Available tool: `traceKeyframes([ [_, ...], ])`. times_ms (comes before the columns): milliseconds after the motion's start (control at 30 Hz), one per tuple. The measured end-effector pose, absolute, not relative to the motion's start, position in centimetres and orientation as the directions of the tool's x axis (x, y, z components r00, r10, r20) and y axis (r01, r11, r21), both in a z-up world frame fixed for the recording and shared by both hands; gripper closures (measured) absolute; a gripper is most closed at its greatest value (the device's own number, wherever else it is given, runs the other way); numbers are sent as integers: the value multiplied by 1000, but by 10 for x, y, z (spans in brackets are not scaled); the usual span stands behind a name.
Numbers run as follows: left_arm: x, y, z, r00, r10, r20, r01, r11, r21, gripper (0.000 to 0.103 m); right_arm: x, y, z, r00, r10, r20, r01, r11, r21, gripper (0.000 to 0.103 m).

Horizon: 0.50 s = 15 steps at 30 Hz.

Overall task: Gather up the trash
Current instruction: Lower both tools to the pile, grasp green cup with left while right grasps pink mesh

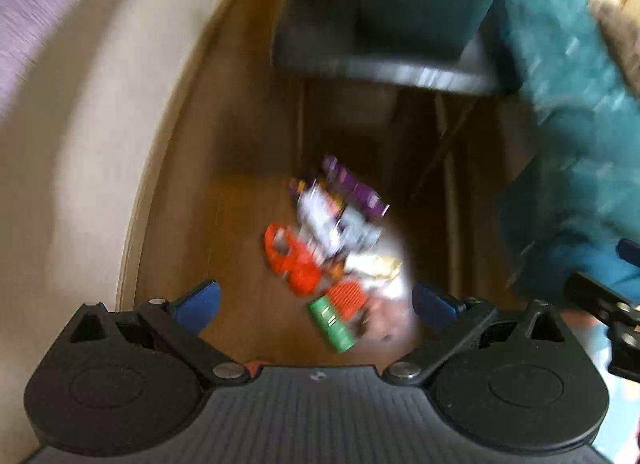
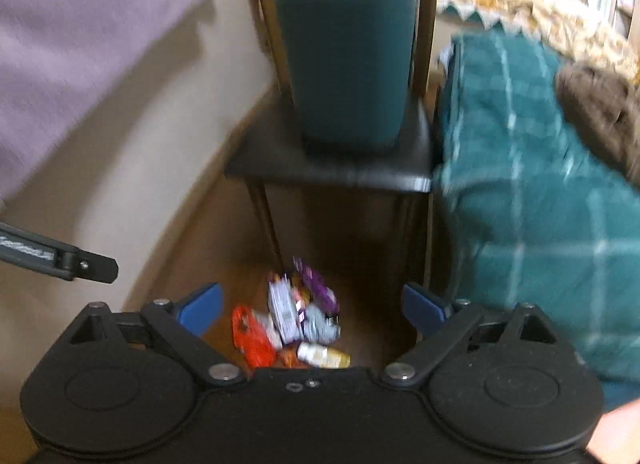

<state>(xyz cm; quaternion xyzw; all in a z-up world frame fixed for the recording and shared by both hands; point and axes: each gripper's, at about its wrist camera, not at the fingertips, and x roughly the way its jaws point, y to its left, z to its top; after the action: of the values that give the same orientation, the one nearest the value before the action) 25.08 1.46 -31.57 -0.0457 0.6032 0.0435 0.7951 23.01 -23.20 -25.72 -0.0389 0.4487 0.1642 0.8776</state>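
Trash pile (image 1: 336,260) lengthwise away across wooden floor (image 1: 240,223), both grippers' jaws spread wide, empty.

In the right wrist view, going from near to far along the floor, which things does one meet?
Yellow-white wrapper → purple foil wrapper → black chair seat → teal padded chair back.

Chair (image 2: 344,63): teal upholstered back in a wooden frame, dark seat, thin dark legs; blurred in both views. Wooden floor (image 2: 360,223) runs under the chair. Cream wall (image 2: 132,135) left of the chair, meeting the floor at a pale skirting. Lilac fabric (image 2: 80,23) upper left of the chair. Teal checked blanket (image 2: 540,203) just right of the chair.
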Motion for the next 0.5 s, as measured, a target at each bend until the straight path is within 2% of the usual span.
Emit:
traceKeyframes([
  [100, 261, 18, -395, 215, 33, -976, -97, 995, 12, 1, 240, -225, -330, 449, 250, -858, -312, 943, 111, 8],
  [233, 273, 25, -505, 96, -57, -994, -143, 987, -70, 1, 253, -216, -437, 311, 244, -918, -332, 934, 136, 13],
  [333, 276, 25, -576, 38, -67, -997, -167, 983, -72, 1, 254, -207, -510, 245, 213, -946, -410, 907, 98, 17],
  [500, 271, 10, -675, -30, -75, -997, -193, 979, -68, 1, 255, -202, -608, 168, 166, -972, -509, 859, 59, 16],
])
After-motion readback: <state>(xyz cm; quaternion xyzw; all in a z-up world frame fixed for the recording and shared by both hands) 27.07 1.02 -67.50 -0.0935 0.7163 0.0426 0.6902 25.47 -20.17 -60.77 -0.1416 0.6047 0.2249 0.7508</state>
